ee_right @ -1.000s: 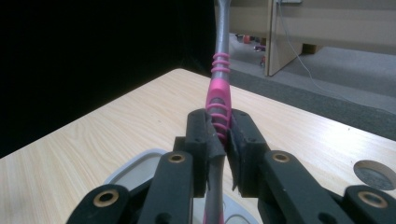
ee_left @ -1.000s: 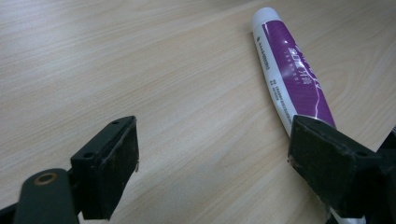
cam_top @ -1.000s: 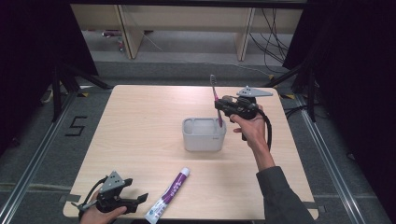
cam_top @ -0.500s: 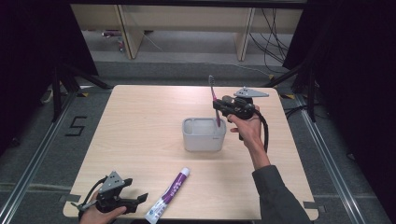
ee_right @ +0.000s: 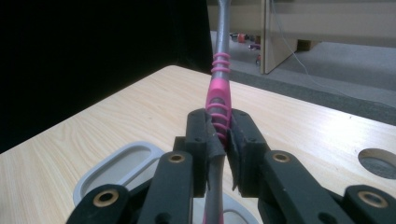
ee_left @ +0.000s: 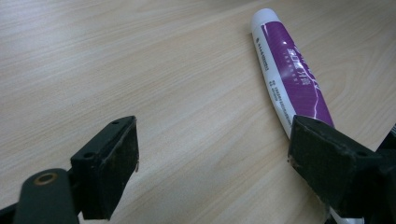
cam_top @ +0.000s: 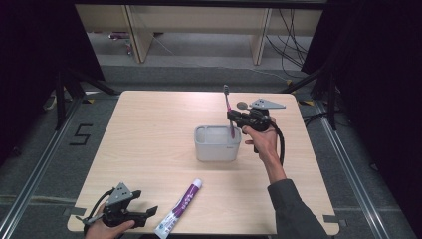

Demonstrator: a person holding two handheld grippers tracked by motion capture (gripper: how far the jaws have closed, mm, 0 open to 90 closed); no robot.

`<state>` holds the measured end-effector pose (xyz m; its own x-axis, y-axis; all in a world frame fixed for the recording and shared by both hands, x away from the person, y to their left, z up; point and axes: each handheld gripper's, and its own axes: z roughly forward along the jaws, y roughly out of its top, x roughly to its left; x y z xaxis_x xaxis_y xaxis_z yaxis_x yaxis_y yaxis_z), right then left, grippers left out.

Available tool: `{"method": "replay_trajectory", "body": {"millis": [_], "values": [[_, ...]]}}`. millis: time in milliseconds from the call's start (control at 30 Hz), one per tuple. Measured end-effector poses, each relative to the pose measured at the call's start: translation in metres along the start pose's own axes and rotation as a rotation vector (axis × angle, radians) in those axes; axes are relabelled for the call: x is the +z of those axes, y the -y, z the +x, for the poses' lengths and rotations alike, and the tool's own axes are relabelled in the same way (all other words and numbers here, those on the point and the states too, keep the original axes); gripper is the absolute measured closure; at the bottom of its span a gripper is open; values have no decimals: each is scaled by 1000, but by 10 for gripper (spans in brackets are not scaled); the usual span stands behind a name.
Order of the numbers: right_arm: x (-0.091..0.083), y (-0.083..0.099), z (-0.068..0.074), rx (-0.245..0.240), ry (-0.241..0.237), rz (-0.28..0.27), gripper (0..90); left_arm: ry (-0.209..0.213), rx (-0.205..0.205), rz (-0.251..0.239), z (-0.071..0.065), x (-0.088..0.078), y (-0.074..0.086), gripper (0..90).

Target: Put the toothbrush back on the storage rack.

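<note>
Toothbrush (cam_top: 229, 112) clenched upright in right tongs (cam_top: 234, 117), tail now lower, dipping into holder (cam_top: 217, 144) at worktop (cam_top: 149, 129) centre: insertion underway. Left tongs (cam_top: 144, 215) released at 7 o'clock beside toothpaste (cam_top: 179, 209).

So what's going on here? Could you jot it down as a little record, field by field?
Right tongs: shut on the toothbrush, held upright
Toothbrush position: lower end at the right end of the grey holder
Left tongs: open, holding nothing, low at the table's near left corner
Toothpaste tube: lying flat beside the left tongs
Table: light wood
</note>
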<state>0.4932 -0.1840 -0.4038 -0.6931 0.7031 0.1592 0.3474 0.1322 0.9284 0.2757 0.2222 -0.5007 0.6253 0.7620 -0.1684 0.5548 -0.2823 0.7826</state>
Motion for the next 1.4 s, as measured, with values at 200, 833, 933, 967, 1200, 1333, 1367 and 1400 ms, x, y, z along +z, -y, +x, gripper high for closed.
{"method": "replay_trajectory", "body": {"millis": [200,833,933,967,1200,1333,1367,1400], "values": [[4,7,-2,13,-8,5,790,4,5,0,0,0,0,159],[6,21,-5,12,11,20,788,8,6,-7,0,1,0,159],[6,22,-6,11,0,18,787,9,6,-6,0,1,0,159],[6,23,-4,33,0,32,785,9,7,-6,0,1,0,159],[6,27,-6,12,4,26,781,10,9,-5,0,1,0,159],[4,27,-6,23,7,40,774,10,3,-10,-1,2,0,159],[4,27,-5,23,3,41,775,10,9,-4,0,1,0,159],[4,27,-5,11,5,37,777,9,7,-5,-1,1,0,159]]}}
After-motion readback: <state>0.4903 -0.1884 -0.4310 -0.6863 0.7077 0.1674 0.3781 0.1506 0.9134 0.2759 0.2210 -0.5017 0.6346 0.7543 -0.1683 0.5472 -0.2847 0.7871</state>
